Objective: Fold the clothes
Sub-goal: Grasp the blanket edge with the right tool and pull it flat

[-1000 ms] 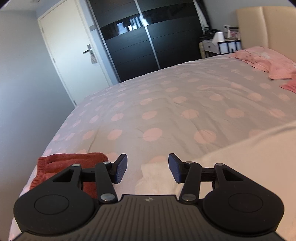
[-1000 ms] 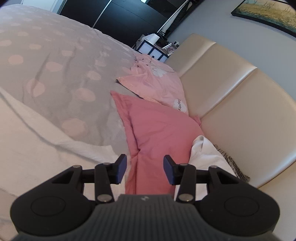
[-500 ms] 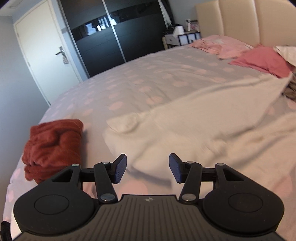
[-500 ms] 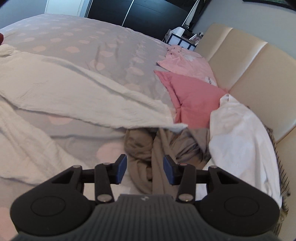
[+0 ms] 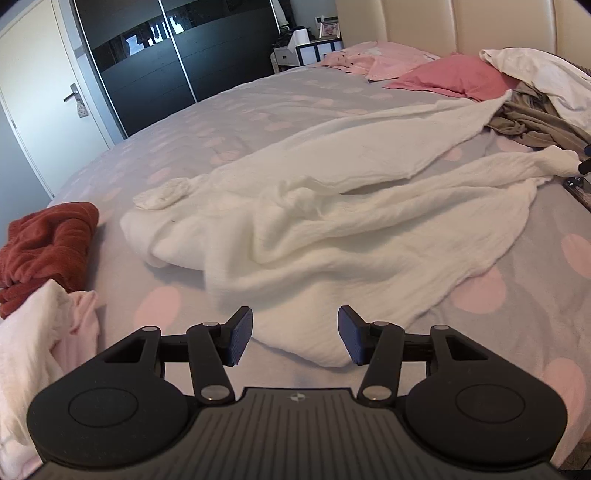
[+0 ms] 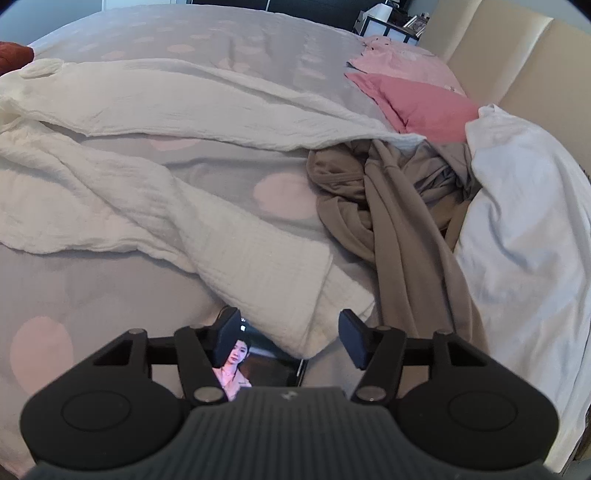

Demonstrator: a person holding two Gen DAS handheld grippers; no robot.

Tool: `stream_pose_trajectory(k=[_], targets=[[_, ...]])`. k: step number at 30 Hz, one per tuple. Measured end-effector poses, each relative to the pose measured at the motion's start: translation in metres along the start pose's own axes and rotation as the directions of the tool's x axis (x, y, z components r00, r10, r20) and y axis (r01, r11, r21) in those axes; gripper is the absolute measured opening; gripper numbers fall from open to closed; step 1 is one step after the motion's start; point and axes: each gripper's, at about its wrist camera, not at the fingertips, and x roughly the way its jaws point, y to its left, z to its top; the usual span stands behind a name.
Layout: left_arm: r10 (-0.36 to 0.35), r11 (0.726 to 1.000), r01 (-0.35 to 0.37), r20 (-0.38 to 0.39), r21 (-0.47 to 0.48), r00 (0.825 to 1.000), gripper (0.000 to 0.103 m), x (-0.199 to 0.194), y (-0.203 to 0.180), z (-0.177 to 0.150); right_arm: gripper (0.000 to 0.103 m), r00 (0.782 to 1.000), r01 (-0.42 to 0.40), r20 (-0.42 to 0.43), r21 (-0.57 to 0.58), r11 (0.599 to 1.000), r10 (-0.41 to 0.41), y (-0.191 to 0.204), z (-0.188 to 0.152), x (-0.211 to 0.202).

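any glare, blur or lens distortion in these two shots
Left wrist view: strong fisheye bending the door and headboard, dark corners, window glare on the glossy wardrobe, white garment sharp. Right wrist view: same fisheye curve and dark corners, soft even daylight, no motion blur, a lit phone screen glowing beside the right gripper.

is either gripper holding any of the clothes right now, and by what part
Nothing is held. The left gripper and right gripper both stand open above edges of the white garment, pads clear of it; the right's jaws have just been opening.
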Motion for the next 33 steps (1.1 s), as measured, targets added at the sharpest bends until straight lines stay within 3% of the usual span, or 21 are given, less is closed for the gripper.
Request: stream_pose_trajectory(k=[1, 2, 3, 6, 8, 13, 21, 28, 33], targets=[[-0.003, 1.0, 0.003, -0.004, 0.001, 1.0, 0.049, 0.001, -0.003, -0.001, 0.059, 1.0, -0.005, -0.008, 0.002, 1.0, 0.005, -0.001, 0.0, 0.003], [-0.004, 1.0, 0.004, -0.007, 0.001, 1.0, 0.049, 0.003, -0.006, -0.002, 0.05, 1.0, -0.007, -0.017, -0.006, 1.0, 0.007, 0.0, 0.0, 0.005], [-0.005, 1.0, 0.005, -0.011, 0.0, 1.0, 0.049, 0.005, -0.007, -0.003, 0.031, 0.999, -0.01, -0.031, -0.018, 1.0, 0.009, 0.001, 0.001, 0.008], [-0.004, 1.0, 0.004, -0.02, -0.003, 1.0, 0.049, 0.009, -0.008, -0.005, 0.014, 0.998, -0.012, -0.055, -0.037, 0.999, 0.01, 0.003, 0.003, 0.014], [0.002, 1.0, -0.002, -0.02, -0.013, 1.0, 0.049, 0.01, -0.005, -0.004, 0.009, 0.999, -0.009, -0.043, -0.031, 0.999, 0.007, 0.002, 0.006, 0.012], [0.001, 0.999, -0.003, -0.028, -0.043, 1.0, 0.049, 0.016, -0.001, -0.001, 0.007, 0.998, 0.038, 0.056, 0.036, 0.999, -0.04, -0.014, 0.025, -0.005], [-0.022, 0.999, 0.022, -0.022, -0.028, 1.0, 0.049, 0.024, -0.006, 0.006, 0.006, 0.969, 0.168, 0.157, 0.15, 0.974, -0.191, -0.047, 0.077, -0.005], [-0.042, 0.999, 0.042, -0.022, -0.007, 0.999, 0.049, 0.028, -0.008, 0.007, 0.006, 0.937, 0.303, 0.114, 0.214, 0.929, -0.332, -0.072, 0.101, 0.025], [-0.054, 0.998, 0.055, -0.028, 0.018, 0.998, 0.049, 0.03, -0.008, 0.004, 0.007, 0.929, 0.343, 0.052, 0.243, 0.907, -0.365, -0.082, 0.098, 0.045]])
